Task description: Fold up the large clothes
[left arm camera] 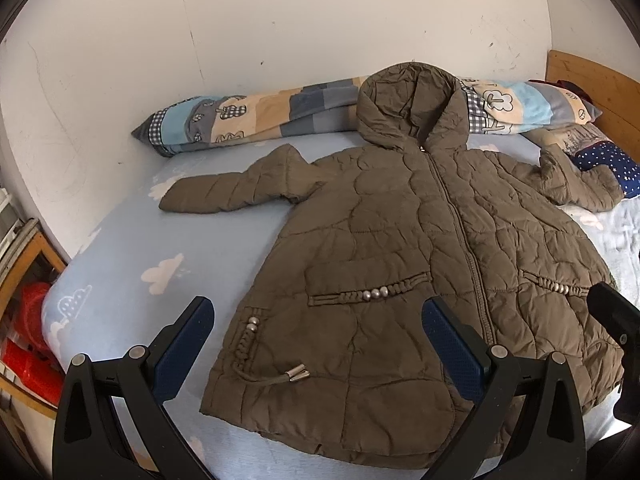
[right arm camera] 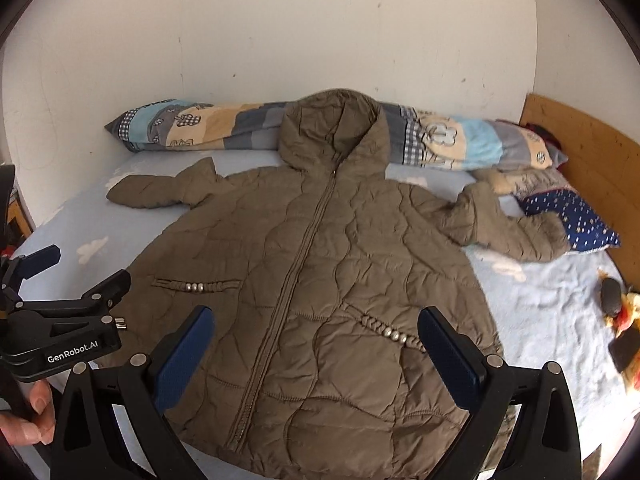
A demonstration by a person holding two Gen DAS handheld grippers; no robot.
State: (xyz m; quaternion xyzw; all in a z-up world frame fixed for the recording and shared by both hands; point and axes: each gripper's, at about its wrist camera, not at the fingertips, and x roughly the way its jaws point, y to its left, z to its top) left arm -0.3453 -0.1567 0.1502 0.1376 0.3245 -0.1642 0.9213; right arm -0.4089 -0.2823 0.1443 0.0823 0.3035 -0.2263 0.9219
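Observation:
A large olive-brown quilted hooded jacket (left arm camera: 420,240) lies flat, front up and zipped, on the bed, with both sleeves spread out and the hood against the bolster. It also shows in the right wrist view (right arm camera: 320,272). My left gripper (left arm camera: 316,320) is open and empty, hovering above the jacket's lower left hem. My right gripper (right arm camera: 316,328) is open and empty above the lower right front. The left gripper (right arm camera: 60,320) also shows at the left edge of the right wrist view, and the right gripper's tip (left arm camera: 612,316) shows at the right edge of the left wrist view.
The bed has a light blue cloud-print sheet (left arm camera: 132,248). A patchwork bolster (left arm camera: 248,120) lies along the white wall. A starry blue pillow (right arm camera: 572,220) and a wooden headboard (right arm camera: 588,152) are at right. Small toys (right arm camera: 616,308) lie at right. Red bins (left arm camera: 28,332) stand beside the bed.

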